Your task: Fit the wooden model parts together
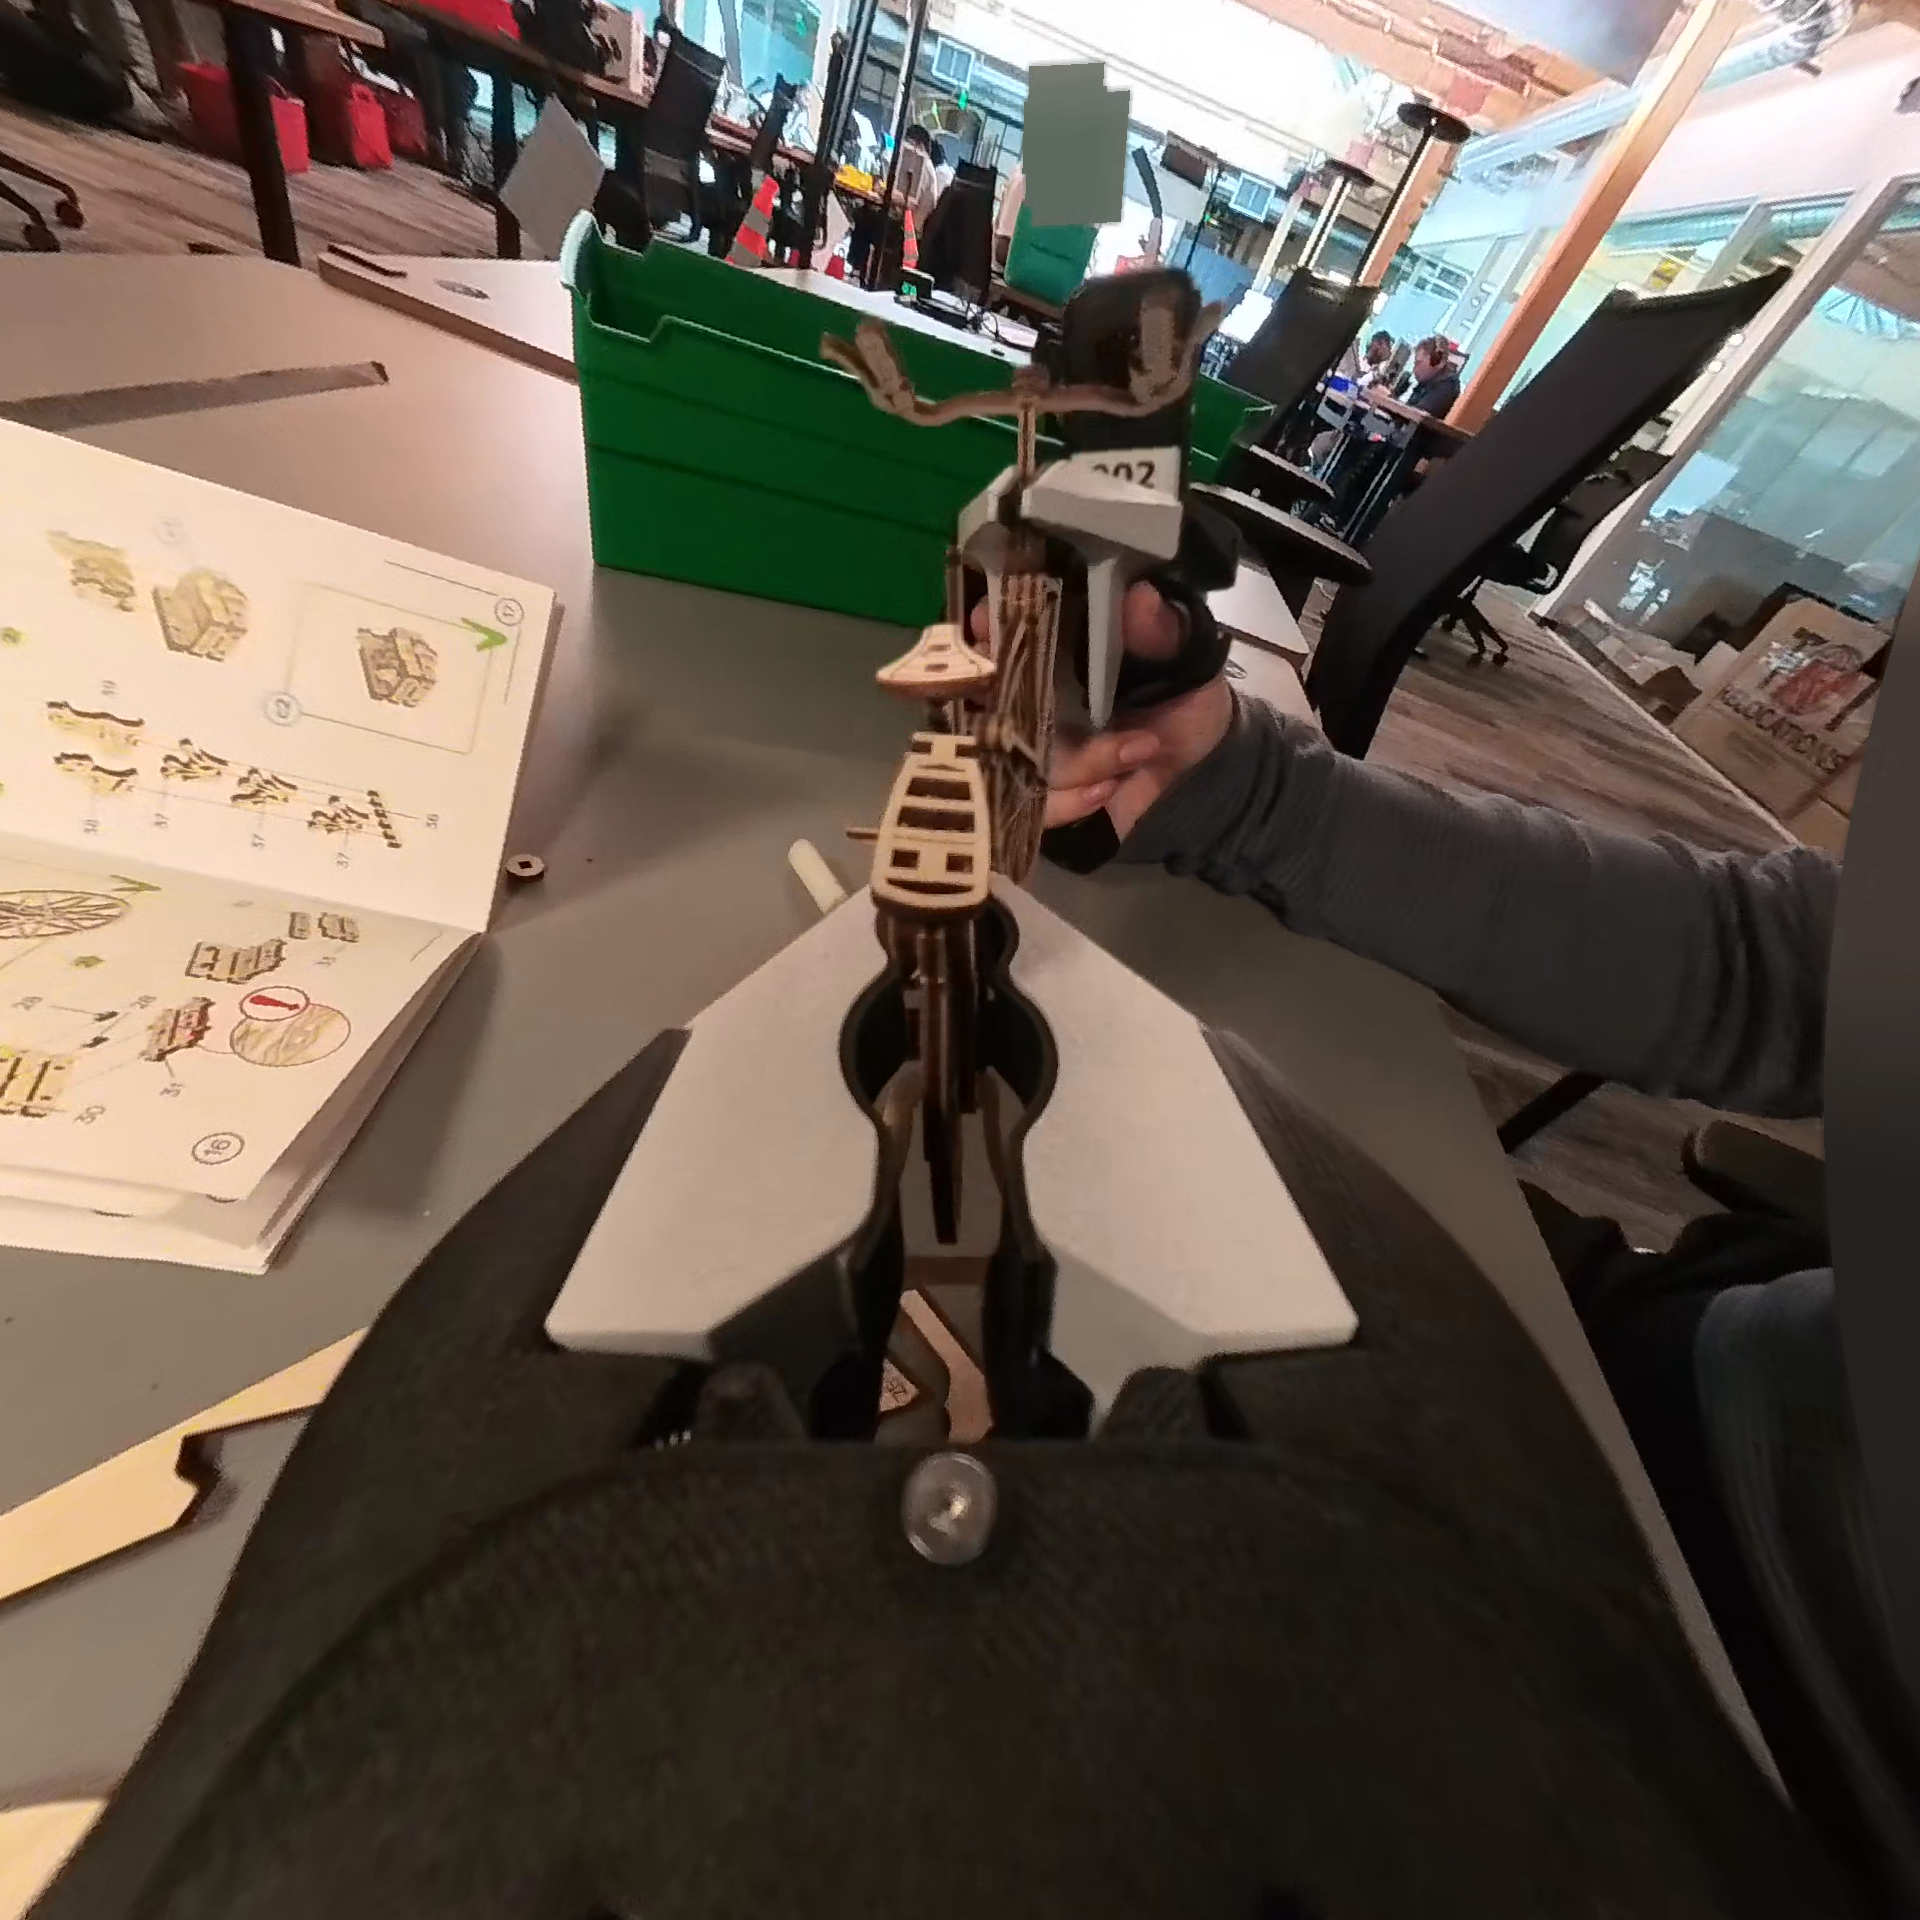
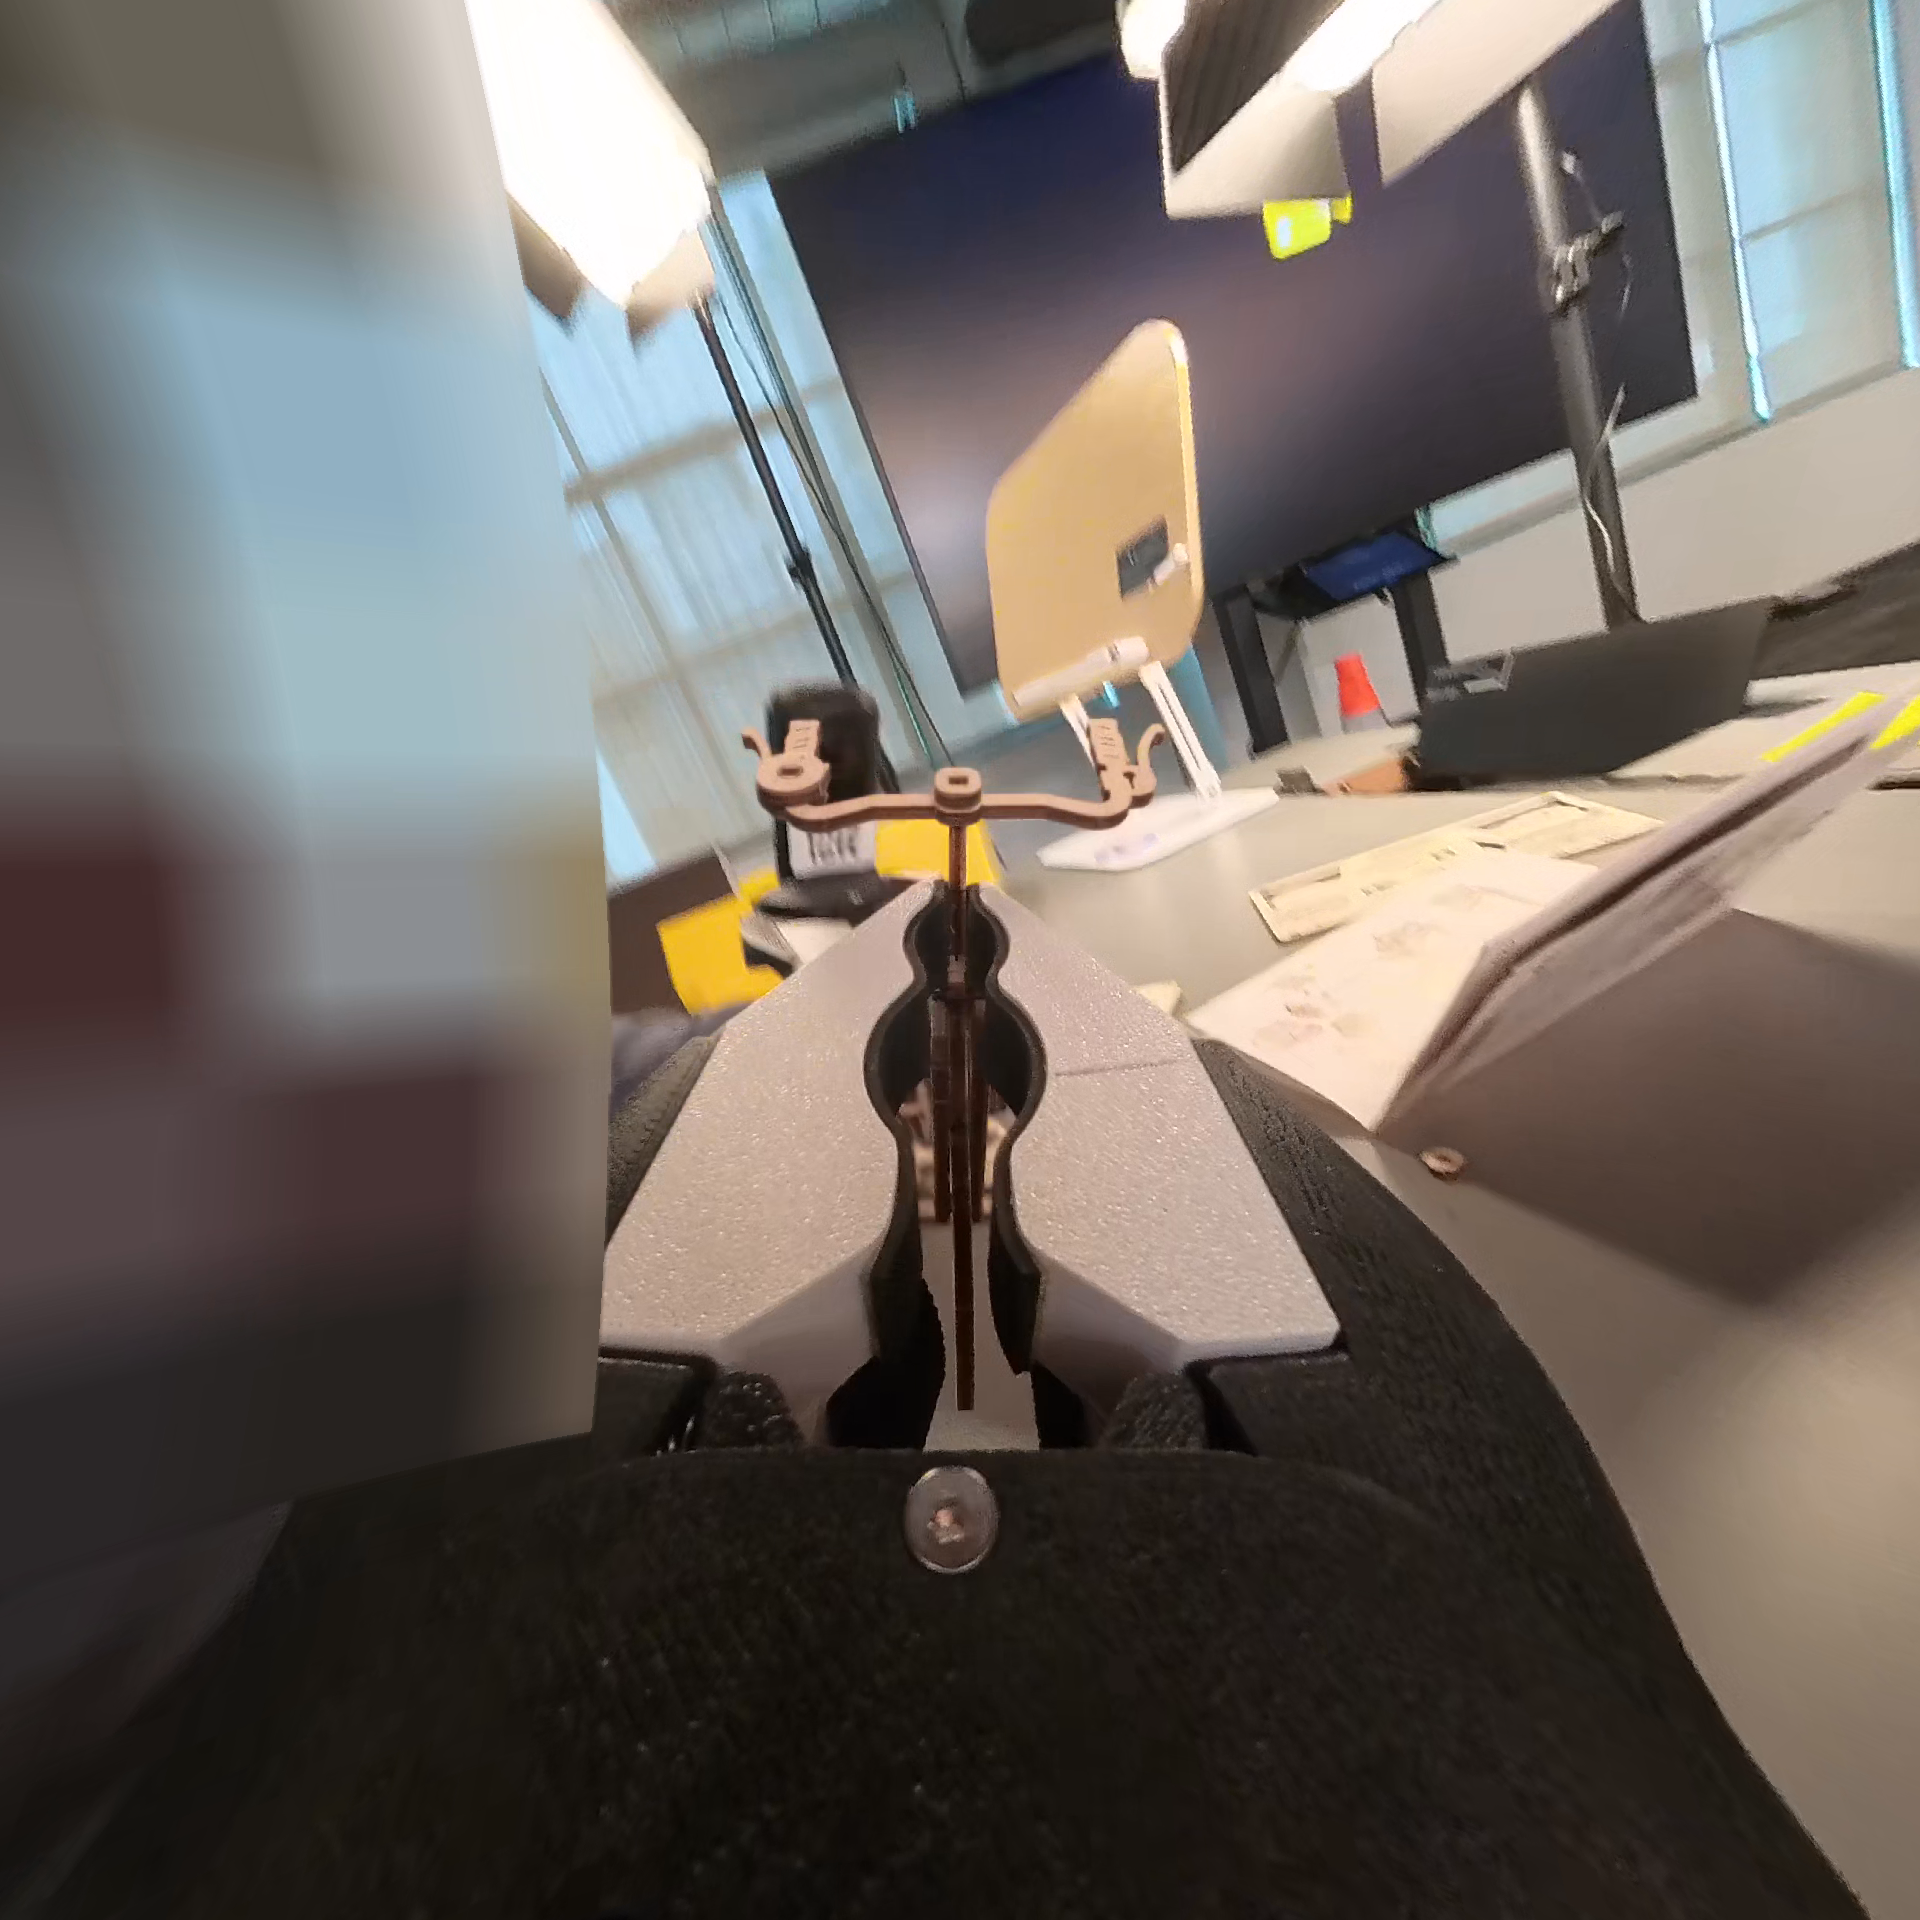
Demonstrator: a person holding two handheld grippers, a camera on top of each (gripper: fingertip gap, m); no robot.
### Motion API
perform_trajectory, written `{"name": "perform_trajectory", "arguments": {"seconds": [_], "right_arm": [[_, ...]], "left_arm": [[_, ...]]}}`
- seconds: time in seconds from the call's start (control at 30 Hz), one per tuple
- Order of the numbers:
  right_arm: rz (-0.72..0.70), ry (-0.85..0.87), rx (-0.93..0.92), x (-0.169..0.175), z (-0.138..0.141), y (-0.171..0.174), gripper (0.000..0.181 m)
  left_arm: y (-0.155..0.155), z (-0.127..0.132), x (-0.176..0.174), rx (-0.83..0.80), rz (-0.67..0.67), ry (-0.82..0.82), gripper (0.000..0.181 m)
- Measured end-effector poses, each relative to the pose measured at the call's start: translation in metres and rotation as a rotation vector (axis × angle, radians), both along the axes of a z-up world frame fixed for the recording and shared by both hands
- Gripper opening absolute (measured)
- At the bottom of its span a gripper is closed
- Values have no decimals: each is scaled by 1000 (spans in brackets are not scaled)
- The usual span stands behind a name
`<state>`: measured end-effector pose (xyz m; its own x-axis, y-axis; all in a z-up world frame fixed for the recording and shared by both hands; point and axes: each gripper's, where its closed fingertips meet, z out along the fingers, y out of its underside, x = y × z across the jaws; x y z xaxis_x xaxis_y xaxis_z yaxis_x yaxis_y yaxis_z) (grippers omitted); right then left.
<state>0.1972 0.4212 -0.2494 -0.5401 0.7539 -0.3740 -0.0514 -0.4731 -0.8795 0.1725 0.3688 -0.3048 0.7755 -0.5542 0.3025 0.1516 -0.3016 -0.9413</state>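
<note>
wooden model (image 1: 940, 831): pale tan, dark brown burnt slots forming stripes; handlebar part (image 2: 951, 792) darker brown. left gripper (image 1: 940, 935): light grey fingers, black textured body. right gripper (image 2: 951, 914): same grey and black. bins (image 1: 769, 436): bright green. booklet (image 1: 229, 790): white pages, tan drawings, green and red marks. table (image 1: 644, 665): grey. sleeve (image 1: 1507, 904): grey.
</note>
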Motion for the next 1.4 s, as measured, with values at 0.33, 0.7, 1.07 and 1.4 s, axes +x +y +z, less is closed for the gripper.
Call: {"name": "perform_trajectory", "arguments": {"seconds": [0.33,0.7,1.07,1.4], "right_arm": [[36,-189,256,10,-31,-3,0],[68,-233,382,24,-42,-5,0],[108,-235,366,28,-42,-9,0],[157,-243,342,28,-43,-17,0]], "left_arm": [[-3,-16,8,-81,-61,140,8],[-8,-28,34,-60,-108,331,8],[-7,-29,35,-62,-102,338,8],[-6,-29,38,-63,-109,330,8]]}}
